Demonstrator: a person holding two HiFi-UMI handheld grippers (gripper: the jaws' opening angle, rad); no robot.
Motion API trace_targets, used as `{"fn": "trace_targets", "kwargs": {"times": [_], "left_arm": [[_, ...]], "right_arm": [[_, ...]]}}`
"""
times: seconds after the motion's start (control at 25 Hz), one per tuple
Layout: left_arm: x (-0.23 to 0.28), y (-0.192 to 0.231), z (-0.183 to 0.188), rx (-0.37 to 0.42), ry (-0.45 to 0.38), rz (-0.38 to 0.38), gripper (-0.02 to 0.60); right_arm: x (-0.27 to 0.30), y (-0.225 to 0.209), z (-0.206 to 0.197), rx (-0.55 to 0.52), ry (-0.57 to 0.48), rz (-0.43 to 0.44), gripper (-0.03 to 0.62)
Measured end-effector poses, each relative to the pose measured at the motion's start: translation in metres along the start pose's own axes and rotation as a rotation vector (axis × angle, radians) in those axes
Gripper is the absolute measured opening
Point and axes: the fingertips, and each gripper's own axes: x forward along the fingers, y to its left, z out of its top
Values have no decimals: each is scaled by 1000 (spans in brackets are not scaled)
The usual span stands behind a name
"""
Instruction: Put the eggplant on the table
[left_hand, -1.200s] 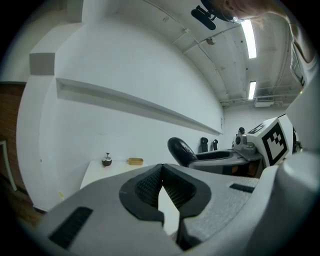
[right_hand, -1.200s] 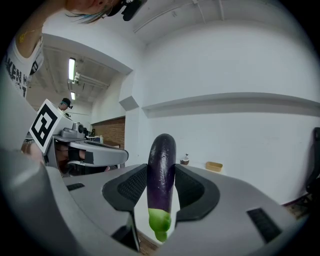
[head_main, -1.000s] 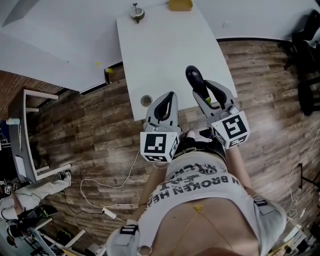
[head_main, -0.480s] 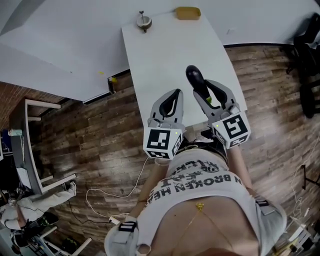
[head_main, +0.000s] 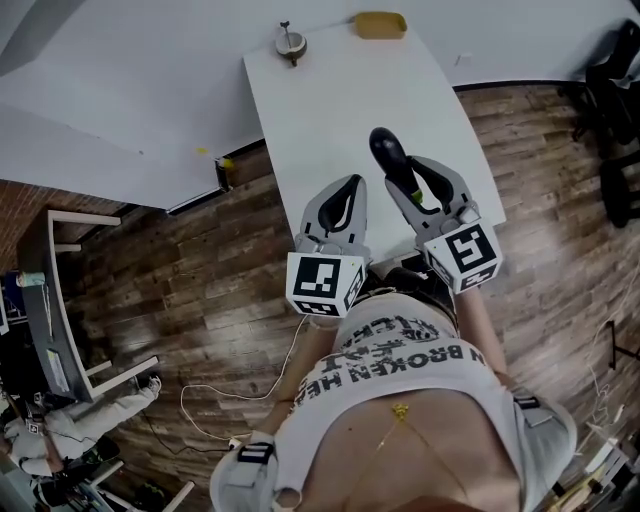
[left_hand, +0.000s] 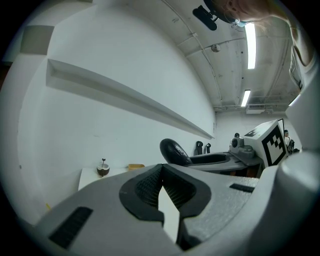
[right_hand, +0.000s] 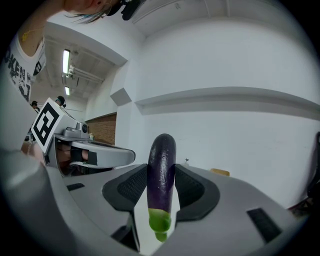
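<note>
1. Purple-black and glossy, the eggplant (right_hand: 161, 160) is clamped in my right tongs (right_hand: 161, 186), with one ribbed pad pressing on each of its flanks.
2. It lies lengthwise along the tongs. The green stem end points back toward me, and the dark rounded end sticks out past the tips.
3. The right tongs stand fairly wide, spread just to the thickness of the eggplant and no further.
4. From the head view, the eggplant is over the near half of the white desk (head_main: 340, 100), toward its right side. I cannot tell whether it touches the surface.
5. My left tongs (left_hand: 161, 172) hold nothing. Their tips meet, and only a thin wedge of gap shows farther back between the pads.
6. The two tongs sit side by side, a little apart, both pointing away from me across the desk.
7. At the far end of the desk stand a small round bowl (head_main: 290, 42) and a yellow thing (head_main: 380, 24), near each other and well apart from both tongs.
</note>
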Motion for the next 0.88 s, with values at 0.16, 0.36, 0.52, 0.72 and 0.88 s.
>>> {"fn": "trace_targets", "kwargs": {"times": [0.16, 0.36, 0.52, 0.72, 0.88], "left_arm": [[-1, 12, -5, -4, 16, 10, 6], [6, 14, -4, 1, 19, 23, 6], [21, 7, -2, 2, 14, 55, 6], [40, -5, 5, -3, 3, 111, 6], [54, -17, 12, 14, -8, 142, 6]], "right_arm": [[9, 2, -2, 0, 6, 1, 172], [12, -5, -4, -15, 13, 14, 172], [9, -21, -9, -37, 39, 36, 172], [0, -49, -6, -89, 51, 79, 172], [-4, -70, -5, -96, 46, 112, 170]]}}
